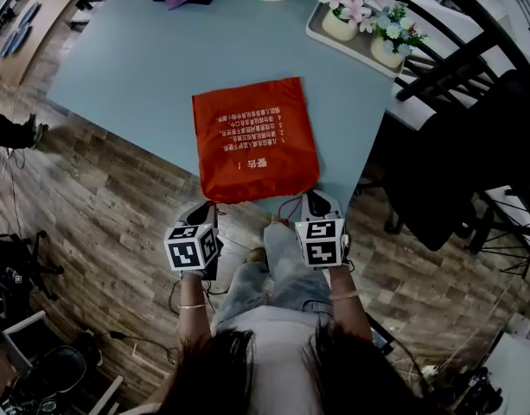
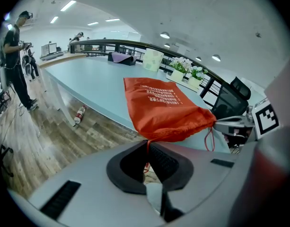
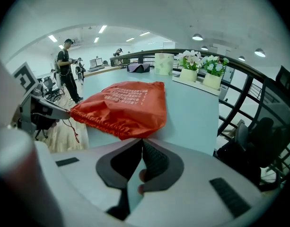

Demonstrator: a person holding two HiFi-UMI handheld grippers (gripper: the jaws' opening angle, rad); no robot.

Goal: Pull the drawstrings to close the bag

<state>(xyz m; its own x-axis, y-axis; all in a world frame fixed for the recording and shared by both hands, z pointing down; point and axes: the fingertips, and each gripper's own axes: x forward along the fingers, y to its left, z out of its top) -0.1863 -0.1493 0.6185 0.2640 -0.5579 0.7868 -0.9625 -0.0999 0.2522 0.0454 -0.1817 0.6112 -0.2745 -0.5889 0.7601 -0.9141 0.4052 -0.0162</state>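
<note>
Orange bag lies flat on table, gathered mouth at 6 o'clock; left gripper jaws pinch drawstring at 7 o'clock; right gripper jaws pressed together on drawstring at 5 o'clock.

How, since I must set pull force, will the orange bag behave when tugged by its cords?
Likely floppy: the orange bag lies flat, its mouth bunched where the drawstring enters the left gripper. Probably light; it looks thin and near empty. It may slide on the smooth table, whose edge it overhangs.
</note>
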